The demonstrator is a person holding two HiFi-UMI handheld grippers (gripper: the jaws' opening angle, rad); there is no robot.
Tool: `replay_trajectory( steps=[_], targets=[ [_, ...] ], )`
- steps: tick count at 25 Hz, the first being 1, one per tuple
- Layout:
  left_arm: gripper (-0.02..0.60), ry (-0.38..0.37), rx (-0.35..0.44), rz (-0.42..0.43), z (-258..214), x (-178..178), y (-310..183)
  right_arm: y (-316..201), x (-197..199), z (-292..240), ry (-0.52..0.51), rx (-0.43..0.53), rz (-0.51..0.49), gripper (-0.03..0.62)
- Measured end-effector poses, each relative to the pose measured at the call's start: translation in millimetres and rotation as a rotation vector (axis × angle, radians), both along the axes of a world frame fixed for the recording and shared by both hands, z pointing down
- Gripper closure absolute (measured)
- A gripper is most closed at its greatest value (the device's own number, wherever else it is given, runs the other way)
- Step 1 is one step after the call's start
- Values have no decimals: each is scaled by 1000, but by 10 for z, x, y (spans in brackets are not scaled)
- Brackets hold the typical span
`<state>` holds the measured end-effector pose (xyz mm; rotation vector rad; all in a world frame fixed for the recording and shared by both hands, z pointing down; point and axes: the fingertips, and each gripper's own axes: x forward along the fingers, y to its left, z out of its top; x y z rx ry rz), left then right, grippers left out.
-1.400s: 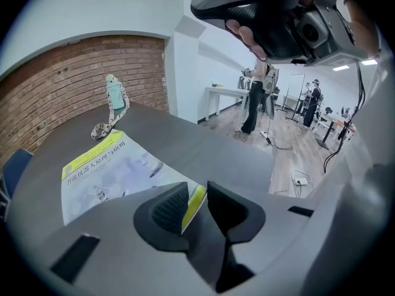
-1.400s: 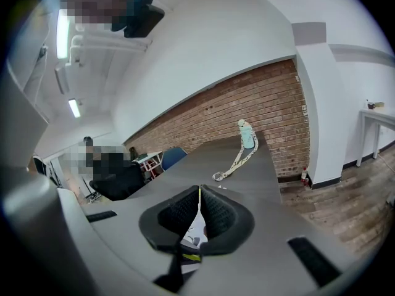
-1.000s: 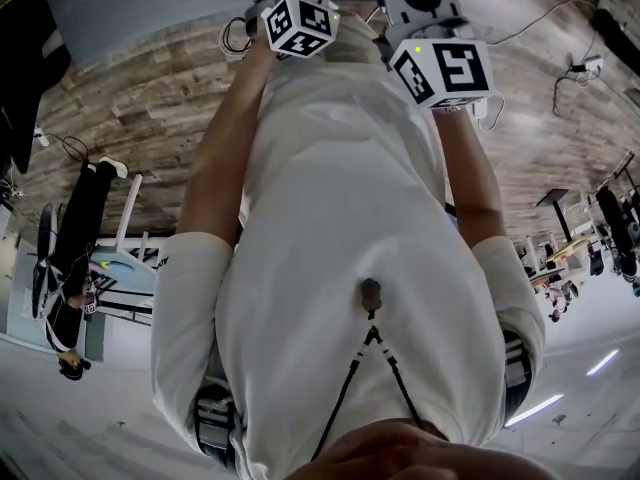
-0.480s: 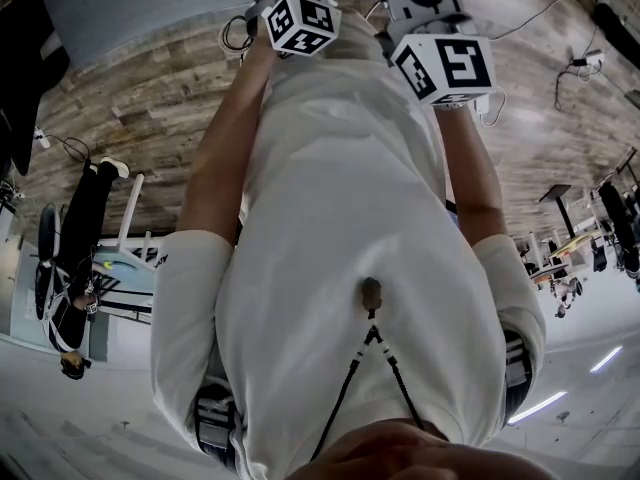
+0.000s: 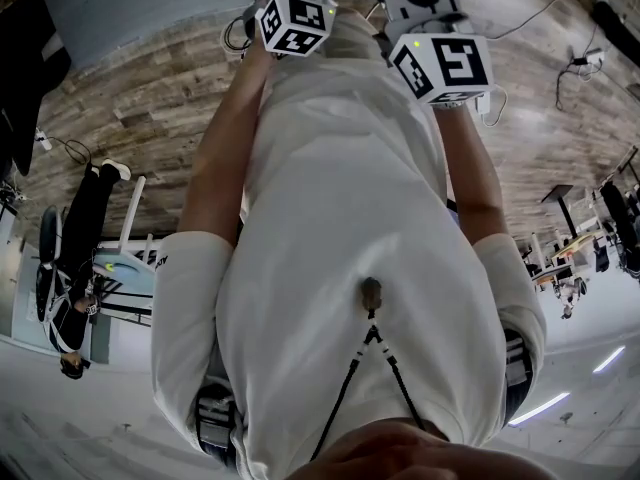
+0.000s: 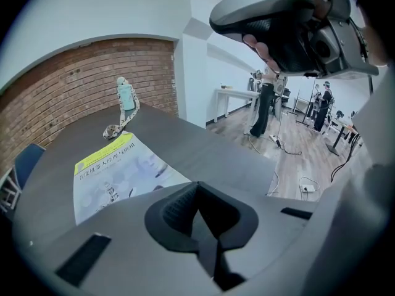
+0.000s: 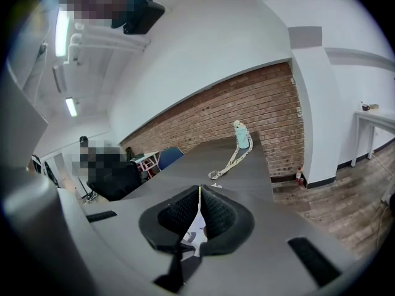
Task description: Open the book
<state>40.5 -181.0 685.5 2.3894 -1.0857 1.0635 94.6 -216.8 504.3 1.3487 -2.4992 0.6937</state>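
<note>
The book [image 6: 117, 177], white with a yellow-green strip along its top, lies closed and flat on the dark grey table [image 6: 203, 147]. My left gripper [image 6: 197, 187] hovers near the book's right edge. Its jaws have just been closing and now meet with nothing between them. My right gripper [image 7: 199, 190] is shut too, and a sliver of the book [image 7: 196, 227] shows through the slit below its pads. In the left gripper view the right gripper's body [image 6: 296, 23] hangs above, held by a hand. In the head view only the marker cubes [image 5: 295, 23] [image 5: 440, 66] show.
A pale green bottle [image 6: 125, 94] [image 7: 242, 134] with a patterned lanyard [image 7: 228, 162] stands at the table's far end by a brick wall [image 6: 92, 73]. A blue chair [image 7: 166, 156] sits beyond the table. People stand on the wood floor [image 6: 296, 159] to the right.
In the head view the left gripper's marker cube has rolled slightly and edged upward. The right cube stays where it was.
</note>
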Motion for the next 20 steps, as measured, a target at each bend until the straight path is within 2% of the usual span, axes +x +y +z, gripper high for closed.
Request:
replay_trajectory(
  steps=[8,20],
  targets=[
    [561,11,46,-9,-173,-115,12,42,-67,-52,-1,4,-14,556],
    [561,-21,105,-138,-303,-691,-70,67,-297,-34,5,4,-47,556]
  ],
)
